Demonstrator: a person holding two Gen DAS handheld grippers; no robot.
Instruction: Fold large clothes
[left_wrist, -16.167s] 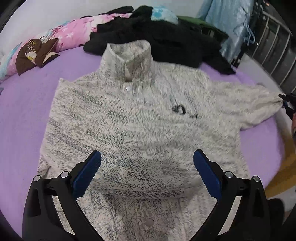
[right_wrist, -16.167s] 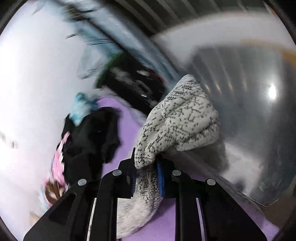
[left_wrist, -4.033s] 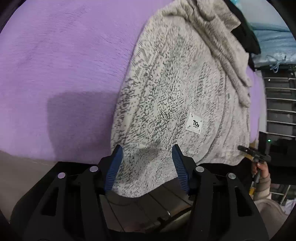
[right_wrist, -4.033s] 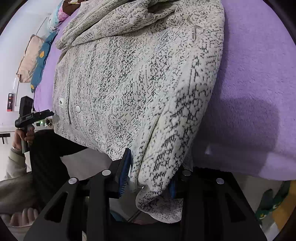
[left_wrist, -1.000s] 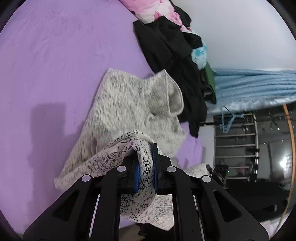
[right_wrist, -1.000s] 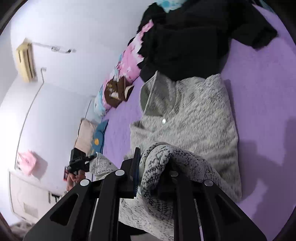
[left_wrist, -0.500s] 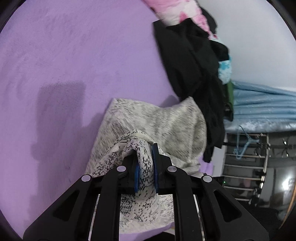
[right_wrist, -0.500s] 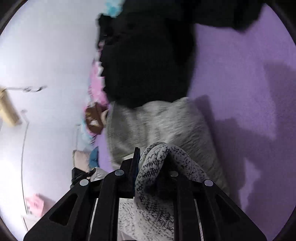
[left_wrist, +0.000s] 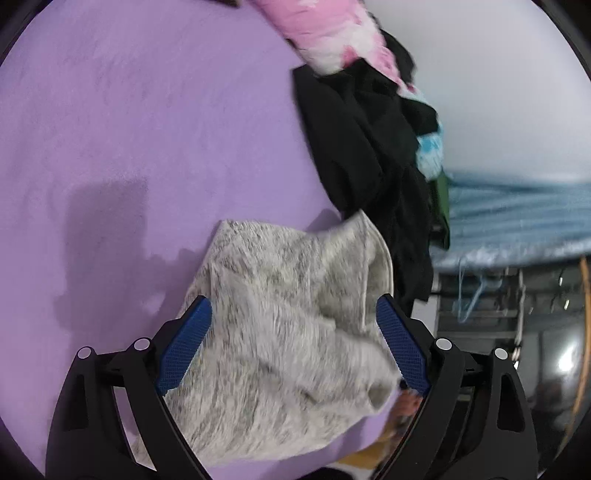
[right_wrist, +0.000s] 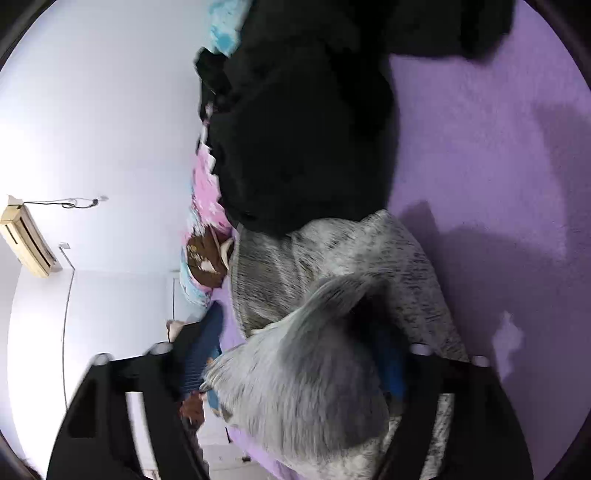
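Left wrist view: the left gripper (left_wrist: 293, 345) has its jaws spread wide, the blue cross-hatched pads (left_wrist: 183, 345) clear of the cloth on both sides. The sweater (left_wrist: 288, 332), a fuzzy grey-and-cream speckled knit, lies bunched in soft rounded folds on the purple blanket (left_wrist: 129, 129), which has a short plush nap. Its far edge touches the black clothes (left_wrist: 369, 155), a limp matte heap, with a pink floral pillow (left_wrist: 325, 33) beyond. Half a second ago these jaws were clamped on a fold of the sweater; now the fold is released and the knit has dropped flat between the fingers. Right wrist view: the right gripper (right_wrist: 295, 373) also stands with its jaws apart, blurred by motion; a rounded hump of the sweater (right_wrist: 332, 314) rises between them, touching neither pad that I can make out. The black clothes (right_wrist: 303, 129) overlap the sweater's far edge; the blanket (right_wrist: 498, 166) fills the right side. Half a second ago this gripper pinched the hump; the grip is now let go, and the sweater sits doubled over itself.
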